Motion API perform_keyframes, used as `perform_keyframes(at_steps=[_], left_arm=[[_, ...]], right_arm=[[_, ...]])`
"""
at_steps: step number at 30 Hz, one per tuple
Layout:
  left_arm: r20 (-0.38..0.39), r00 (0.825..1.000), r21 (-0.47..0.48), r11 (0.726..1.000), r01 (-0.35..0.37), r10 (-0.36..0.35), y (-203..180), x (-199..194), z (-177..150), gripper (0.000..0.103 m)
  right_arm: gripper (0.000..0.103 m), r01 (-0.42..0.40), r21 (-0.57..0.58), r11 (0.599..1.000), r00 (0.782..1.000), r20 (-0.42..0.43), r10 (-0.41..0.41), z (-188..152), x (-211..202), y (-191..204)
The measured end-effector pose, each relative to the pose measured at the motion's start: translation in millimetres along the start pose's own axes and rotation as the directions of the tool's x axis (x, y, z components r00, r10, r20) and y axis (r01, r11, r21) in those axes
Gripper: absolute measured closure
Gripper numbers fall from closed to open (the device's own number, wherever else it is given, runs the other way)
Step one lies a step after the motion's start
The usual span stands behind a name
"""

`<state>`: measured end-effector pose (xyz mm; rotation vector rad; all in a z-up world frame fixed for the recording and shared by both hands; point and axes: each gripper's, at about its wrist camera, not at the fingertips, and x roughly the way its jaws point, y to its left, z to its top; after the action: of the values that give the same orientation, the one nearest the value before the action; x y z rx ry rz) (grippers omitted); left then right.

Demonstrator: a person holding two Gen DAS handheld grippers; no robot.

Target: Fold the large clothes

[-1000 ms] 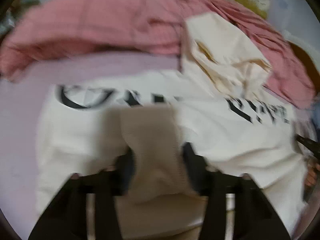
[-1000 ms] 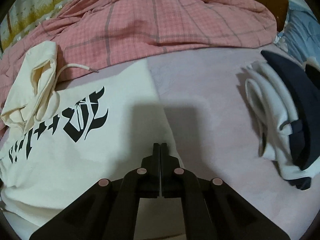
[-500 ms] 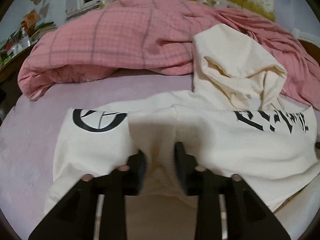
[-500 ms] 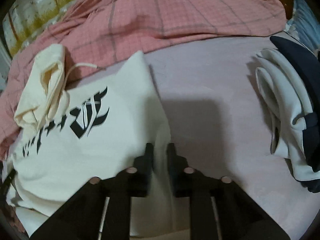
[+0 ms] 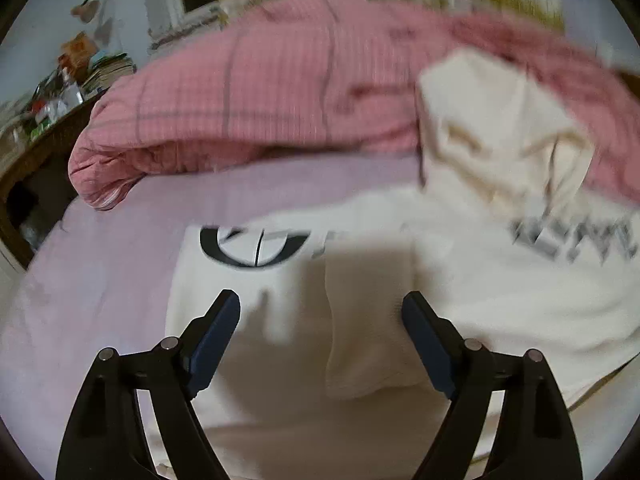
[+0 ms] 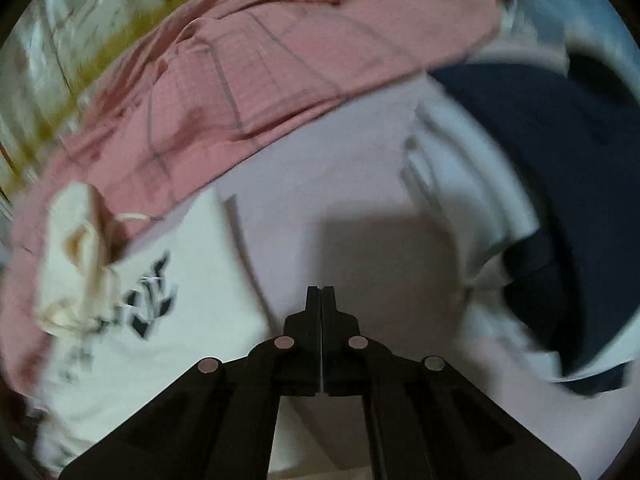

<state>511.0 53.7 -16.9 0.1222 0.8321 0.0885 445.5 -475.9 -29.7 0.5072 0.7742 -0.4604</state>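
Here, your left tool [image 5: 320,312] was spreading its jaws wide, and nothing was pinched; the ribbed cuff of a sleeve [image 5: 368,344] lay loose on the cloth between its fingers. The cream hoodie [image 5: 500,292] lay flat on the lilac bed sheet [image 5: 120,248] just ahead of that tool, its hood [image 5: 492,136] resting far ahead and to the right against the pink checked duvet [image 5: 260,92]. Your right tool [image 6: 321,300] was closed tight on nothing, over bare sheet. The hoodie sat beside it on the left, and a navy and white garment [image 6: 552,200] lay bunched to its right.
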Motion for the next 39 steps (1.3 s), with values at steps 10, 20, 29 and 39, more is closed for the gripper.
perform_keyframes(at_steps=[10,20,29,39], left_arm=[[-0.069,0.997,-0.016,0.999,-0.033,0.032,2.2,20.7,-6.9,0.021],[0.11,0.988,0.039,0.994,0.103,-0.107,-15.4,-21.1,-5.1,0.021],[-0.128,0.98,-0.001,0.988,0.155,-0.154,-18.7,21.8,-14.6,0.02],[-0.091,0.987,0.006,0.991,0.134,-0.133,-19.9,8.8,-13.0,0.019]], right_arm=[[0.103,-0.2,-0.244,0.949,0.979,-0.095,0.181,-17.8,-21.1,94.3],[0.098,-0.199,-0.229,0.953,0.96,-0.243,0.142,-32.9,8.7,92.4],[0.051,-0.397,-0.407,0.823,0.904,-0.328,0.274,-78.0,-26.5,176.0],[0.046,-0.3,-0.639,0.708,0.945,-0.301,0.128,-124.5,-25.5,203.4]])
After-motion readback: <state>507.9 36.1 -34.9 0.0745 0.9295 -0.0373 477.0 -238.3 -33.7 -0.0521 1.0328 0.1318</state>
